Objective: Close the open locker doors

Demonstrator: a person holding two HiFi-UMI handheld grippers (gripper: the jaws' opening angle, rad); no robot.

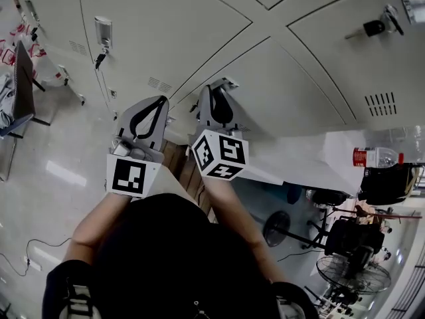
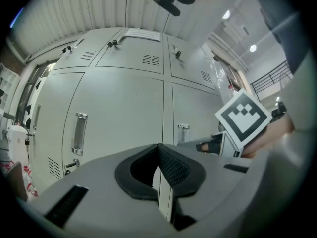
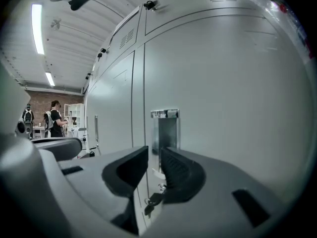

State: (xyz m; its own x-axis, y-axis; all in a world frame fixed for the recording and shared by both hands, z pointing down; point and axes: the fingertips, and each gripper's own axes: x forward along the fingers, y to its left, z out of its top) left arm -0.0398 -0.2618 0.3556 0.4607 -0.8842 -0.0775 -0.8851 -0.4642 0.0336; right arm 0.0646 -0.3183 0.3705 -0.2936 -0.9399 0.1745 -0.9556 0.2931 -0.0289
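Observation:
Grey locker doors (image 1: 219, 38) fill the wall ahead, and every door I can see lies flush. My right gripper (image 1: 214, 89) points at a metal handle (image 1: 230, 83) on the door in front. In the right gripper view its jaws (image 3: 154, 150) stand a narrow gap apart, with that handle (image 3: 165, 128) just beyond the tips and a key (image 3: 151, 201) hanging below it. Nothing is pressed between the pads. My left gripper (image 1: 161, 101) is beside it on the left, off the door, its tips (image 2: 158, 147) touching with nothing in them.
Another handle (image 1: 103, 32) is on the door to the left, and a key (image 1: 374, 26) hangs at the upper right. A white table with a bottle (image 1: 375, 157) and floor fans (image 1: 352, 271) stand to my right. A chair (image 1: 23, 85) is at left. People (image 3: 53, 118) stand far off.

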